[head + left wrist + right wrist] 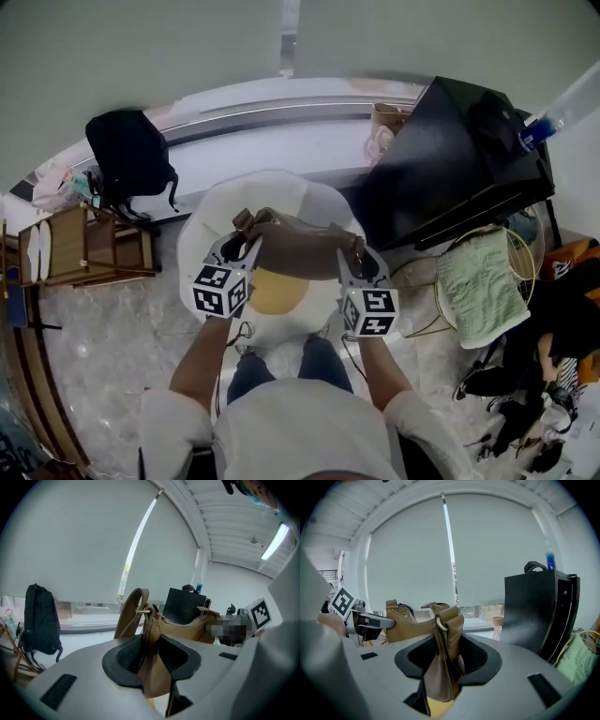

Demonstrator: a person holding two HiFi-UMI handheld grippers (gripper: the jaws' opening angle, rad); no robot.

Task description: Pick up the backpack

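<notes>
The left hand-held gripper has its jaws closed partway, the dark pads pinching a fold of tan leather at one end of the tan bag; a strap on a metal ring rises just beyond the pads. The right hand-held gripper is clamped the same way on the bag's other end, a ring and strap tab showing above its pads.

In the head view the left hand-held gripper and the right hand-held gripper point away from the person, with the bag stretched between them; the bag hangs above a white, egg-shaped cushion or rug with a yellow centre.

Further out, a black backpack stands upright by the window sill at the far left, above a wooden chair; the left gripper view shows it too, well apart from the bag. On the right stands a large black case, with a blue-capped bottle past it; a green towel lies over a wire basket near the case. A pale roller blind covers the window.
</notes>
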